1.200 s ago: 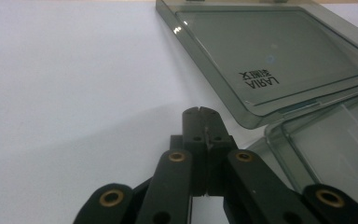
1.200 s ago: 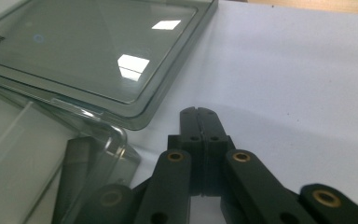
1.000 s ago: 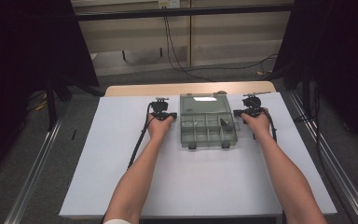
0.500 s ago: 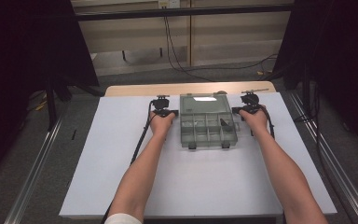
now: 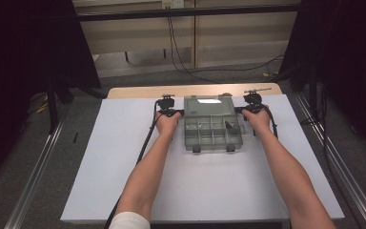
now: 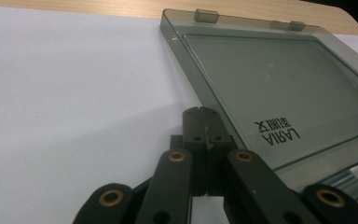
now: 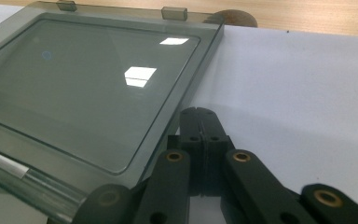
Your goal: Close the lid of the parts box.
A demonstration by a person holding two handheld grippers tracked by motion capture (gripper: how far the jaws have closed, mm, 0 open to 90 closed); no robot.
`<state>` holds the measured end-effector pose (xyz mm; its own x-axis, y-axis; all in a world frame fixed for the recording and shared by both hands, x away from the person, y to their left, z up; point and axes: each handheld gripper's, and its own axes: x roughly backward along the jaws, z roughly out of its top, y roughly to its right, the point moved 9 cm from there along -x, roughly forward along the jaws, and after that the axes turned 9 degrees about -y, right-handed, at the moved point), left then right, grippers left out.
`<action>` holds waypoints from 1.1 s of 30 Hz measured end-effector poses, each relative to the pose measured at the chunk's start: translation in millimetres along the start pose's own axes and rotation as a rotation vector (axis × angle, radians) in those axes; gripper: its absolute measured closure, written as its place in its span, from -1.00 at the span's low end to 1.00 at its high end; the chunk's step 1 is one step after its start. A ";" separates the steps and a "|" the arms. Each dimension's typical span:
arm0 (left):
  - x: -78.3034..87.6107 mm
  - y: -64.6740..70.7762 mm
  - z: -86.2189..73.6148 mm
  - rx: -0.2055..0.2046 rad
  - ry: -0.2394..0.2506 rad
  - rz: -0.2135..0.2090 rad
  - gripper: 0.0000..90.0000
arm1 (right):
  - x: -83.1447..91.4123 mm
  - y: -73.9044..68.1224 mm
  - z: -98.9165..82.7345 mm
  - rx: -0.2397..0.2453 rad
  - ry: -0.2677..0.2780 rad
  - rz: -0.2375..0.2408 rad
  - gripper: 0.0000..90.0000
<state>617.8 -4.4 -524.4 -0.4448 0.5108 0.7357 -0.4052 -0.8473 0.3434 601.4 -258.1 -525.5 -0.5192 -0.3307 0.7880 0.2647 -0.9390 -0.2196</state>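
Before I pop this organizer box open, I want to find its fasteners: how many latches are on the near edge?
2. On the smoky plastic compartment box, one dark latch sits left of centre on the near edge, the other latch right of centre. Both look closed.

The high view looks forward and down on the whole bench [image 5: 124, 191] from above. Each tool's camera sits low behind its closed jaws, close beside the compartment box [image 5: 213, 125], whose open lid [image 6: 279, 84] both share.
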 end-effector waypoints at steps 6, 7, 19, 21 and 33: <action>-3.6 -2.4 5.7 0.011 0.004 0.003 1.00 | -3.8 1.7 4.9 -0.027 0.004 0.012 1.00; -3.9 -3.0 6.9 0.007 0.001 0.004 1.00 | -4.6 1.8 6.0 -0.031 0.006 0.012 1.00; -6.8 -5.4 10.7 0.057 -0.011 0.012 1.00 | -8.0 3.3 10.0 -0.072 0.008 0.039 1.00; -6.2 -5.3 10.5 0.074 -0.012 0.008 1.00 | -7.4 3.0 9.8 -0.076 0.009 0.035 1.00; 11.7 1.9 22.4 0.144 0.077 -0.085 1.00 | 11.5 -0.4 18.4 -0.156 0.109 0.164 1.00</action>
<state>629.7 -3.3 -502.0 -0.4761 0.5864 0.6553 -0.3279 -0.8099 0.4864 610.2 -259.8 -505.8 -0.5664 -0.4806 0.6695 0.2285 -0.8721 -0.4327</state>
